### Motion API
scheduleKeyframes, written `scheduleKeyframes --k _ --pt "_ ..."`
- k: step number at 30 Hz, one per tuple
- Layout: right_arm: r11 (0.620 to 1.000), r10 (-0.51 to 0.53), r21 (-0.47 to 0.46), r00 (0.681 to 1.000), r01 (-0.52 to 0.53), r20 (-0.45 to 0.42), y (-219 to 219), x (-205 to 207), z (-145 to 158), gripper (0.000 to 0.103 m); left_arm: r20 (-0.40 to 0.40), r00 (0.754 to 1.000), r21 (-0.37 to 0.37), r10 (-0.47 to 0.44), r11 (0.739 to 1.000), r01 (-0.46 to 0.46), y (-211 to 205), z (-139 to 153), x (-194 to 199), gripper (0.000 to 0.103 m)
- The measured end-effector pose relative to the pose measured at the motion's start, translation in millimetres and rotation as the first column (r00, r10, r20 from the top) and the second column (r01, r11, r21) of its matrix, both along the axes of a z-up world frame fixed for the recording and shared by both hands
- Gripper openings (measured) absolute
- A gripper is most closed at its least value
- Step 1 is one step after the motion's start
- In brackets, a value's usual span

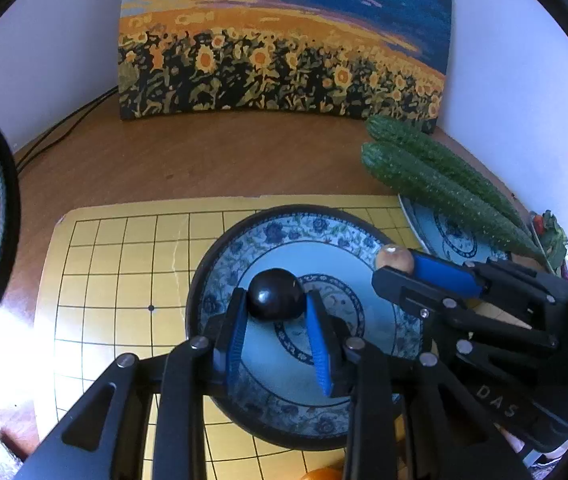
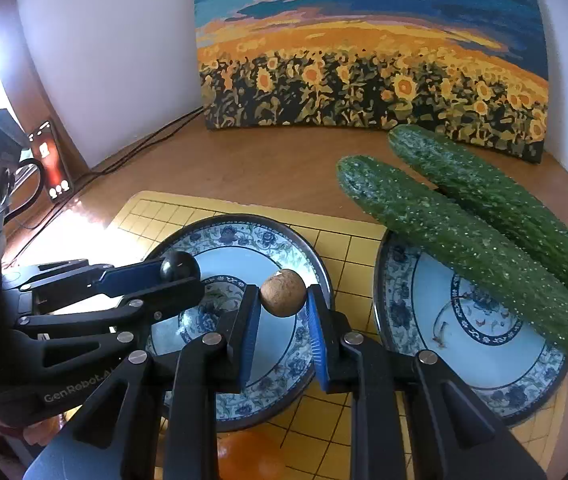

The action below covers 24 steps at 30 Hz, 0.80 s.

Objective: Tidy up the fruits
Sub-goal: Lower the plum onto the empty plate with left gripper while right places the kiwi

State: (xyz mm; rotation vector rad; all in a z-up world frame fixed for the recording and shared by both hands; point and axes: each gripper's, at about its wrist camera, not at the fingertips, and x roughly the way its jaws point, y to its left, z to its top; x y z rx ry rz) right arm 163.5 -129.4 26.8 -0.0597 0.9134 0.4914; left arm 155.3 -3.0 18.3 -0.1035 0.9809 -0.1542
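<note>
My left gripper [image 1: 276, 300] is shut on a small dark round fruit [image 1: 275, 295], held just above a blue-patterned plate [image 1: 244, 248]. My right gripper [image 2: 283, 295] is shut on a small brown round fruit [image 2: 283, 293] over the same plate [image 2: 240, 236]. In the left wrist view the right gripper [image 1: 398, 266] comes in from the right with the brown fruit [image 1: 394, 258] at its tip. In the right wrist view the left gripper [image 2: 182, 272] comes in from the left with the dark fruit [image 2: 180, 266].
A second patterned plate [image 2: 496, 392] at the right bears two long cucumbers [image 2: 464, 240]. Both plates sit on a yellow gridded mat [image 1: 124, 264] on a wooden table [image 1: 204, 160]. A sunflower painting [image 1: 284, 40] leans at the back. Cables [image 2: 152, 136] and a phone [image 2: 52, 160] lie at the left.
</note>
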Motion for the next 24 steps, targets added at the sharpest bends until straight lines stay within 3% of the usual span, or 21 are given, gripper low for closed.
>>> scheduleKeyframes --k 12,19,24 --pt "1.0 -0.013 -0.004 0.999 0.013 -0.031 4.0 2.7 -10.4 0.025 0.011 1.0 0.027 -0.006 1.0 0.005 -3.1 -3.2 0.3 0.033" --pt "0.999 -0.029 0.034 0.999 0.03 -0.029 -4.6 -3.8 -1.3 0.042 0.01 1.0 0.018 0.015 1.0 -0.015 0.4 2.9 -5.5 0.038" --pt "0.999 -0.032 0.042 0.999 0.033 -0.023 -7.9 -11.7 5.1 0.043 0.015 1.0 0.014 0.022 1.0 -0.023 0.1 10.8 -15.4 0.039"
